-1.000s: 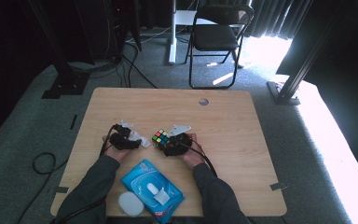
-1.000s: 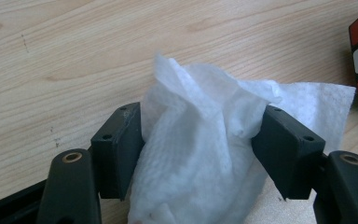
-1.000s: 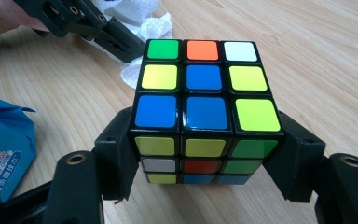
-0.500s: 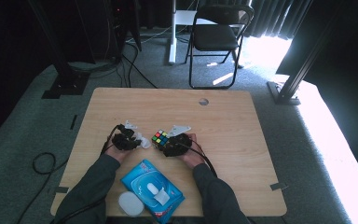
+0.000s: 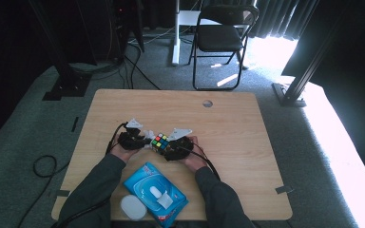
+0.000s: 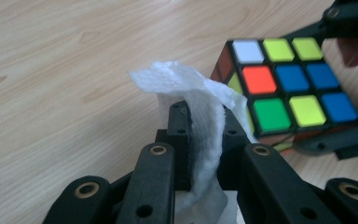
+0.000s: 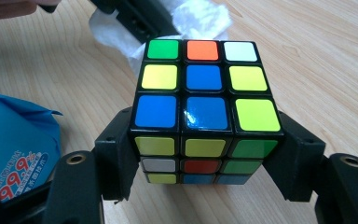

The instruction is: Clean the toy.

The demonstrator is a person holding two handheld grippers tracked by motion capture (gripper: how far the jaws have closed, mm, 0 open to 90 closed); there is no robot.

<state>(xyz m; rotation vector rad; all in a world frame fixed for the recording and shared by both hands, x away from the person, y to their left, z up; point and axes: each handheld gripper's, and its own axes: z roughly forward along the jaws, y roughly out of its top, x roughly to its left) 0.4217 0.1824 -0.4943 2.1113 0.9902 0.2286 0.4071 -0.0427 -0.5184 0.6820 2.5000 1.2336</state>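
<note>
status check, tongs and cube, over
Left tongs shut on white wipe. Right tongs shut on puzzle cube. Wipe beside cube. Nothing between them.

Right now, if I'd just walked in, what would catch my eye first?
The bright puzzle cube, clamped between the right gripper and its black fingers near the table's middle. Next, the crumpled white wipe pinched in the left gripper, right beside the cube. A blue wipes pack lies at the near edge.
</note>
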